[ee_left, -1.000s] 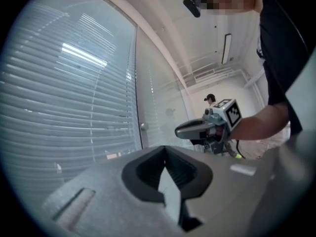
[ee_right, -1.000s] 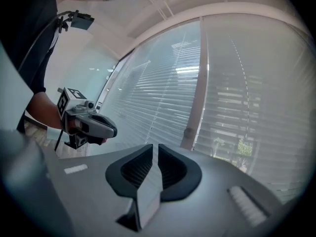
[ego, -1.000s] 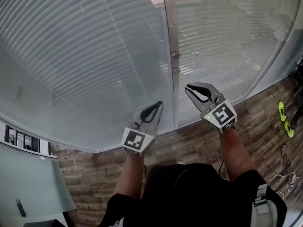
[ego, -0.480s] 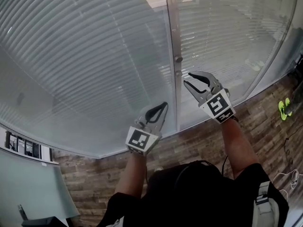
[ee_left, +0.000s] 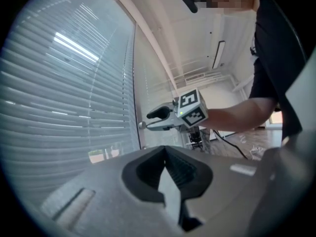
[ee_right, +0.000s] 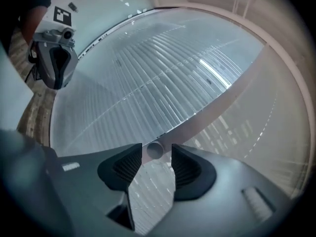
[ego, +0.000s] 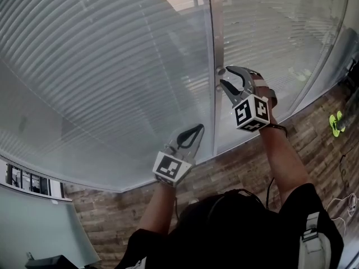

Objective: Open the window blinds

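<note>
A person stands at a tall window, seen from above, with a two-jaw gripper in each hand. The window blinds [ego: 101, 66] hang on both sides of a vertical window post [ego: 215, 38], to its left and to its right. Their slats lie nearly flat against one another, so little shows through. By that look the blinds have not yet been opened. The right gripper [ego: 224, 76] is raised against the post, its claw released. The jaws have just been opening and now stand apart. A small round knob [ee_right: 154, 150] on the post sits in the gap at their tips, and the pads do not press on it. The left gripper [ego: 197, 129] hangs lower, just left of the post and apart from the knob. Its claw is clenched, with nothing between the jaws. As for progress, the approach to the control looks done, and the real work seems to remain. The right jaws would likely have to close on the knob and work it until the slats tilt open. Whether the knob turns or slides cannot be told.
</note>
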`<state>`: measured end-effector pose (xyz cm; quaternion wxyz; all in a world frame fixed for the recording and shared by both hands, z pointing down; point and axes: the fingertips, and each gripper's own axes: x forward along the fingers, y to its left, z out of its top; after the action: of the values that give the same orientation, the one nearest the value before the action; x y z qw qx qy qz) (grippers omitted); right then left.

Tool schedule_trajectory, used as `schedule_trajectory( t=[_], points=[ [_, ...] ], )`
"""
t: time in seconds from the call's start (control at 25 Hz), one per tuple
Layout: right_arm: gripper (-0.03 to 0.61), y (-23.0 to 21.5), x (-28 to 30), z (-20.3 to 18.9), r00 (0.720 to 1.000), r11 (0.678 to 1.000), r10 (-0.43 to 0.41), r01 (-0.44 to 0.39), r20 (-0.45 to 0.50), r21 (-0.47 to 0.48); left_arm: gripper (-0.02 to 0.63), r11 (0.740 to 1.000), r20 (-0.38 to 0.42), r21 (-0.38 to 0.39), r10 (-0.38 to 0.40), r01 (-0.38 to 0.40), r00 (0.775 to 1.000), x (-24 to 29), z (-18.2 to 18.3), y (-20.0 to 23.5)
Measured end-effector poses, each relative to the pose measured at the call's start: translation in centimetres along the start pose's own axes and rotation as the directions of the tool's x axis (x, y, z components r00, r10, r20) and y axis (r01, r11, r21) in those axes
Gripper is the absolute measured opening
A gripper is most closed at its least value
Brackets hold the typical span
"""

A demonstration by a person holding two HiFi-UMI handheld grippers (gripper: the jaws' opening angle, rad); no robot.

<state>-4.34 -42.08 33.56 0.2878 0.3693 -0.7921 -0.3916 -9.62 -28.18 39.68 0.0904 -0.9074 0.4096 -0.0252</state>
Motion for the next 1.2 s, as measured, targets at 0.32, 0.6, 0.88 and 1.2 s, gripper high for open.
schedule_trajectory(
  t=[0.32,0.6,0.88,1.2],
  points=[
    [0.179,0.2,2.0,-0.7,0.994,0.996,-0.048,0.041,-0.097,-0.074,0.005,1.0,0.016,-0.017,-0.01,0.01,1.0,-1.3,0.4,1.4],
    [0.129,0.1,3.0,-0.8,0.988,0.991,-0.092,0.078,-0.123,-0.113,0.003,1.0,0.022,-0.019,-0.003,0.003,1.0,-2.0,0.2,2.5],
    [0.127,0.0,2.7,-0.8,0.989,0.995,-0.095,0.092,-0.114,-0.027,0.005,1.0,-0.008,-0.016,-0.022,0.022,1.0,-2.0,-0.3,2.4],
    [0.126,-0.4,2.4,-0.9,0.994,0.954,-0.073,0.092,-0.079,0.284,0.005,0.999,-0.023,-0.026,-0.045,0.044,0.999,-1.7,-0.2,1.9]
  ],
)
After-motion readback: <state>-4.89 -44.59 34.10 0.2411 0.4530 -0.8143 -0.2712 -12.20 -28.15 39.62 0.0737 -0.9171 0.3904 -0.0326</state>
